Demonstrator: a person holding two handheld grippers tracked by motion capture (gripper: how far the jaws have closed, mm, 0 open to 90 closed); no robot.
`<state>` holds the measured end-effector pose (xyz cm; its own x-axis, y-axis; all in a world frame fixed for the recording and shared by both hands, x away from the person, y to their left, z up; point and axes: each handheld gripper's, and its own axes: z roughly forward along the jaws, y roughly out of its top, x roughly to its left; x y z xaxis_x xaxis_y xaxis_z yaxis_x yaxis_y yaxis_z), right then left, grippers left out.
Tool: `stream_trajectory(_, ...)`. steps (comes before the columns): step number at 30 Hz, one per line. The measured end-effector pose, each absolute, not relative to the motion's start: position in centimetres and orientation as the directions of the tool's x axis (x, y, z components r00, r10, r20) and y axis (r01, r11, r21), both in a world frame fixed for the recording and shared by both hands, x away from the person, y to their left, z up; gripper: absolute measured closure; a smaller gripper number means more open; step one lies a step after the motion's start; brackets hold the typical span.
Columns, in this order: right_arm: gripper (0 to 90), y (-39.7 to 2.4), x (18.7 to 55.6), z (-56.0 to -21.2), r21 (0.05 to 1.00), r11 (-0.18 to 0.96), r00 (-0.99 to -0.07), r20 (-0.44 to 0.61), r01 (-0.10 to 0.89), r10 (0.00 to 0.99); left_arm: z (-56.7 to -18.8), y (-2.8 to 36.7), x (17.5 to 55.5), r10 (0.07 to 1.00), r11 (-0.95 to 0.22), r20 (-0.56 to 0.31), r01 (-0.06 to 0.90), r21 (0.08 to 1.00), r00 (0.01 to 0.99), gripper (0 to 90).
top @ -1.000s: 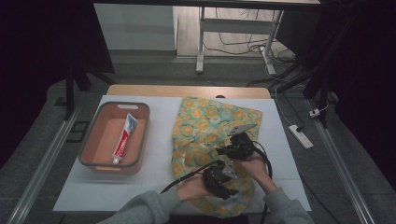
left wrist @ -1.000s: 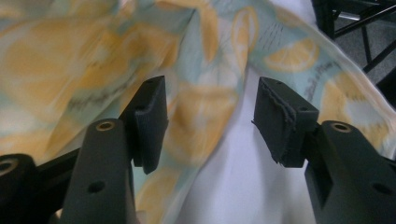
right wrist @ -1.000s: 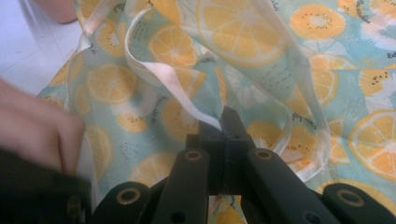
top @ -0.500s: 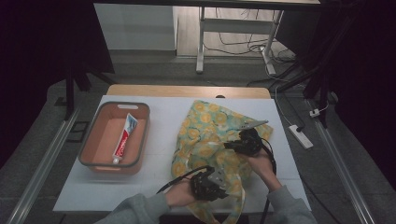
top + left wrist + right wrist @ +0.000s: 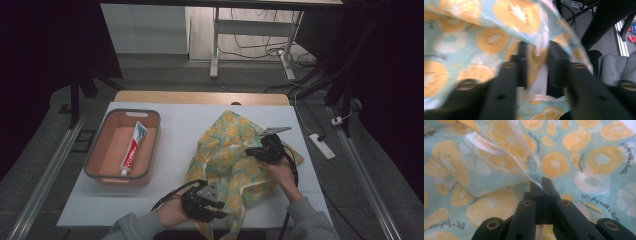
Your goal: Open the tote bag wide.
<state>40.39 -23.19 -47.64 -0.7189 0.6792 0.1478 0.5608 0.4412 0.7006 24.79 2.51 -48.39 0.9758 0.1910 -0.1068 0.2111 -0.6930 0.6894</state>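
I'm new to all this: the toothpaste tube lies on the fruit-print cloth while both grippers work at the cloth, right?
Not quite. The high view shows the toothpaste tube lying in the orange tray, apart from the fruit-print cloth. The left gripper and right gripper do work at the cloth.

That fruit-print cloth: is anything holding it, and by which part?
The right hand-held gripper is shut on the cloth's white edge tape. The left hand-held gripper has cloth between its parted jaws, which have just been opening.
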Motion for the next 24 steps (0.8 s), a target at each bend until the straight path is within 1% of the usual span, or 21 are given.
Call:
stream_trajectory(1, 89.3, -23.3, 40.4, -47.8, 0.698, 0.443, -0.72, 0.151, 0.563, 0.677, -48.0, 2.8, 24.9, 0.216, -0.681, -0.095, 0.219, 0.699, 0.972, 48.4)
stream_trajectory(3, 89.3, -23.3, 40.3, -47.9, 0.696, 0.446, -0.723, 0.153, 0.563, 0.674, -47.1, 3.7, 25.5, 0.295, -0.664, -0.038, 0.233, 0.711, 0.955, 46.9)
stream_trajectory(4, 89.3, -23.3, 40.1, -47.9, 0.699, 0.45, -0.729, 0.149, 0.556, 0.668, -46.6, 4.3, 25.8, 0.347, -0.649, -0.011, 0.249, 0.719, 0.938, 44.3)
stream_trajectory(5, 89.3, -23.3, 40.1, -47.9, 0.699, 0.45, -0.729, 0.149, 0.556, 0.668, -46.1, 4.9, 26.3, 0.393, -0.624, -0.011, 0.275, 0.732, 0.92, 44.3)
stream_trajectory(6, 89.3, -23.3, 40.1, -47.8, 0.701, 0.45, -0.731, 0.148, 0.553, 0.667, -45.6, 5.5, 26.8, 0.435, -0.596, -0.013, 0.299, 0.745, 0.9, 42.9)
stream_trajectory(8, 89.3, -23.2, 40.0, -47.7, 0.705, 0.451, -0.735, 0.147, 0.547, 0.662, -45.0, 6.5, 27.6, 0.519, -0.566, 0.01, 0.335, 0.753, 0.854, 38.9)
stream_trajectory(11, 89.3, -23.2, 40.0, -47.7, 0.704, 0.453, -0.736, 0.148, 0.548, 0.66, -44.7, 7.5, 28.6, 0.603, -0.545, 0.046, 0.369, 0.753, 0.796, 38.2)
stream_trajectory(13, 89.3, -23.3, 39.9, -47.7, 0.703, 0.453, -0.737, 0.149, 0.548, 0.66, -44.9, 7.8, 29.1, 0.624, -0.543, 0.048, 0.389, 0.744, 0.78, 38.6)
stream_trajectory(15, 89.3, -23.3, 39.9, -47.7, 0.705, 0.452, -0.738, 0.15, 0.547, 0.658, -45.3, 7.6, 29.7, 0.65, -0.564, 0.085, 0.405, 0.72, 0.755, 39.4)
stream_trajectory(17, 89.3, -23.3, 39.9, -47.7, 0.706, 0.451, -0.738, 0.151, 0.546, 0.658, -46.0, 7.2, 30.5, 0.65, -0.587, 0.091, 0.423, 0.69, 0.755, 43.9)
stream_trajectory(18, 89.3, -23.3, 39.9, -47.7, 0.706, 0.451, -0.738, 0.151, 0.546, 0.657, -46.3, 7.1, 30.8, 0.649, -0.593, 0.087, 0.431, 0.68, 0.756, 48.7)
stream_trajectory(19, 89.3, -23.3, 39.9, -47.7, 0.706, 0.453, -0.739, 0.149, 0.545, 0.657, -46.5, 7.0, 31.1, 0.649, -0.599, 0.087, 0.438, 0.67, 0.756, 55.1)
stream_trajectory(21, 89.3, -23.4, 39.8, -47.6, 0.705, 0.453, -0.739, 0.148, 0.545, 0.658, -46.8, 7.0, 31.5, 0.641, -0.62, 0.096, 0.44, 0.65, 0.762, 75.2)
stream_trajectory(22, 89.3, -23.4, 39.8, -47.6, 0.705, 0.452, -0.737, 0.149, 0.547, 0.659, -46.9, 7.3, 31.7, 0.64, -0.62, 0.087, 0.447, 0.645, 0.763, 82.2)
stream_trajectory(23, 89.3, -23.5, 39.8, -47.5, 0.708, 0.45, -0.738, 0.148, 0.544, 0.659, -46.9, 7.6, 31.9, 0.643, -0.615, 0.074, 0.456, 0.643, 0.763, 86.9)
stream_trajectory(24, 89.3, -23.7, 39.8, -47.5, 0.709, 0.448, -0.737, 0.15, 0.545, 0.659, -46.8, 8.0, 32.0, 0.649, -0.61, 0.069, 0.464, 0.642, 0.757, 88.2)
